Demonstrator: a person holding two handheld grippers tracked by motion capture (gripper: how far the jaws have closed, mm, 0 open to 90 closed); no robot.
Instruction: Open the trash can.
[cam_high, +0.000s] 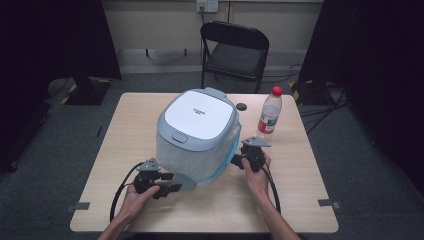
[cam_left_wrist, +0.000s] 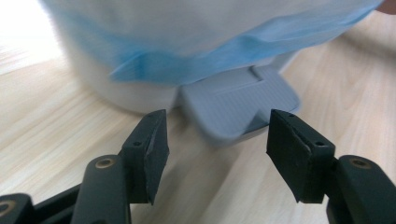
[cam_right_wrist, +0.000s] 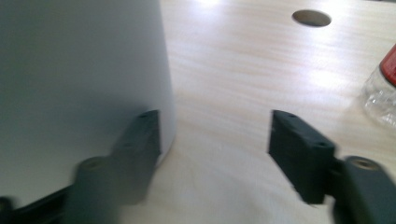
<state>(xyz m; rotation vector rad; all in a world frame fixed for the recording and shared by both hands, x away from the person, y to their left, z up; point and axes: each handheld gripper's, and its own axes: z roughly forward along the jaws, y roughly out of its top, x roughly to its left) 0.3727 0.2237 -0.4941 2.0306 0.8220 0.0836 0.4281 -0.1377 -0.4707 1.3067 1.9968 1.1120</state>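
From above, the pedal bin stands mid-table; the left gripper sits at its seven o'clock, the right gripper at four o'clock. In the left gripper view, spread jaws flank the grey pedal, holding nothing. In the right gripper view, jaws gape empty beside the bin's wall, with a bottle at two o'clock.

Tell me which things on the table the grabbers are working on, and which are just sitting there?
In use: pedal bin, its blue bag, foot pedal, left gripper, right gripper.
Just sitting: water bottle, chair.
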